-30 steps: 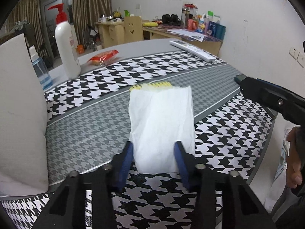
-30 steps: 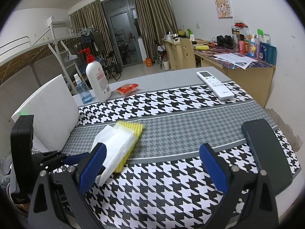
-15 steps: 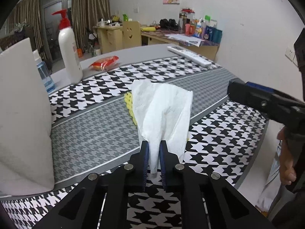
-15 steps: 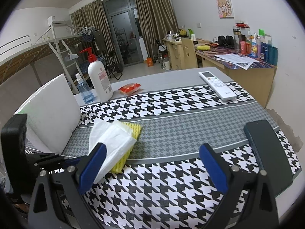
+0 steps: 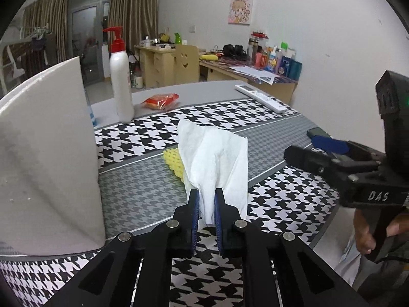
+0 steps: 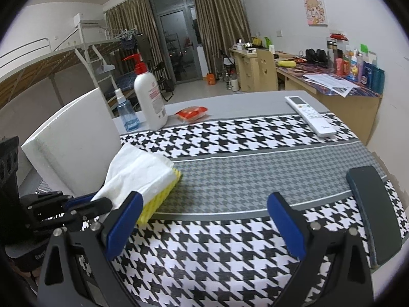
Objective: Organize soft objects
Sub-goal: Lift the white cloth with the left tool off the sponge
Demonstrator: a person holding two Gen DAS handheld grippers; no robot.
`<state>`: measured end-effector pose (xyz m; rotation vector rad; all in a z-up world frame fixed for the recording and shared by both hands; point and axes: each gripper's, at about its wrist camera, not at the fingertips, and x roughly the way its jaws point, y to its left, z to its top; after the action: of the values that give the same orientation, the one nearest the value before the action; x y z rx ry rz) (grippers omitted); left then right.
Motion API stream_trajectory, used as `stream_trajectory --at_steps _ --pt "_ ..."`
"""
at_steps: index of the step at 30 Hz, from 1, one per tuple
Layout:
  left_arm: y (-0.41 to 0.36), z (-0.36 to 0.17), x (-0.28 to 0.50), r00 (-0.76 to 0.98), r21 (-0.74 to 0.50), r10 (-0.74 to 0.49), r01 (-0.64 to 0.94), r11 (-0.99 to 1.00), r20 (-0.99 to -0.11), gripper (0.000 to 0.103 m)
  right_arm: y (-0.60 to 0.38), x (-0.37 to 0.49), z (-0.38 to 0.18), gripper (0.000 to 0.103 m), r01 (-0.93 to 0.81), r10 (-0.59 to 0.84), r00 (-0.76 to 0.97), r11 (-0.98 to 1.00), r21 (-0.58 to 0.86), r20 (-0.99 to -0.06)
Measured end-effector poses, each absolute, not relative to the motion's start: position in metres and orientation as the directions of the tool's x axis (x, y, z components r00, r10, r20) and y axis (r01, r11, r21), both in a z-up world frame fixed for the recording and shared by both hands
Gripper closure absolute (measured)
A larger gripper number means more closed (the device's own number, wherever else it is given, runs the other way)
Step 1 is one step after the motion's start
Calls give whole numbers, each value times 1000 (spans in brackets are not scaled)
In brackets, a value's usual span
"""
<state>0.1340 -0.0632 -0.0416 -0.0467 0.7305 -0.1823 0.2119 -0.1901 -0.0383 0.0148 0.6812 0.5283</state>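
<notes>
A white tissue [image 5: 214, 158] lies draped over a yellow sponge [image 5: 173, 162] on the grey band of the houndstooth cloth. My left gripper [image 5: 205, 204] is shut on the tissue's near edge, which is bunched between the blue pads and lifted off the table. In the right wrist view the tissue [image 6: 138, 171] rises toward the left gripper [image 6: 84, 203] at the left, and the yellow sponge [image 6: 156, 199] shows beneath it. My right gripper [image 6: 204, 220] stands open over the cloth with nothing between its fingers. It also appears at the right of the left wrist view.
A white foam block [image 5: 43, 153] stands upright on the left. At the back are a white pump bottle [image 6: 149, 102], a blue spray bottle [image 6: 126, 113], a red packet [image 6: 191, 112] and a white remote [image 6: 310, 115]. A dark phone [image 6: 374, 212] lies at the table's right edge.
The left gripper's jaws closed on the tissue's near edge and raised it, so the flat tissue now stands bunched up. The right gripper shifted slightly.
</notes>
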Motion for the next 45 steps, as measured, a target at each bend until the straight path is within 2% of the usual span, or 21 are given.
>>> stream_trajectory --at_steps 12,14,16,18,24,28,35,38,39,41,43,45 --pt "-47 -51 129 718 -122 -172 121 985 -675 90 -168 208 -47 4 -505 486 607 847 167 -629" --pt "-45 -52 128 716 -112 -159 112 987 -680 84 -167 208 -47 4 -506 485 607 847 165 -629" --pt "-44 -54 126 714 -104 -149 106 989 -684 59 -167 208 -47 4 -505 486 608 847 167 -628" --pt "-43 -57 123 711 -101 -144 103 990 -688 51 -166 209 -48 4 -504 486 607 847 168 -629" --pt "-48 -62 117 700 -82 -140 116 990 -701 51 -166 210 -49 4 -501 487 605 848 174 -630" --pt "-57 -65 113 694 -61 -139 137 989 -706 46 -169 208 -49 4 -496 485 608 850 177 -628" --pt "-69 -70 119 686 -40 -125 139 989 -717 45 -177 205 -47 4 -486 481 616 856 180 -625" --pt "-72 -75 123 673 -22 -109 136 990 -731 52 -181 204 -47 4 -480 479 619 858 183 -622" --pt "-72 -77 123 669 -17 -103 135 991 -736 61 -182 204 -46 4 -479 479 620 858 184 -621" --pt "-73 -81 126 656 -9 -93 131 991 -749 71 -183 203 -46 4 -478 480 622 858 186 -619" --pt "-74 -83 127 650 5 -78 125 992 -756 88 -184 202 -45 4 -477 481 622 859 188 -617" --pt "-74 -82 125 652 4 -81 129 992 -754 94 -184 202 -45 4 -476 482 622 859 190 -617"
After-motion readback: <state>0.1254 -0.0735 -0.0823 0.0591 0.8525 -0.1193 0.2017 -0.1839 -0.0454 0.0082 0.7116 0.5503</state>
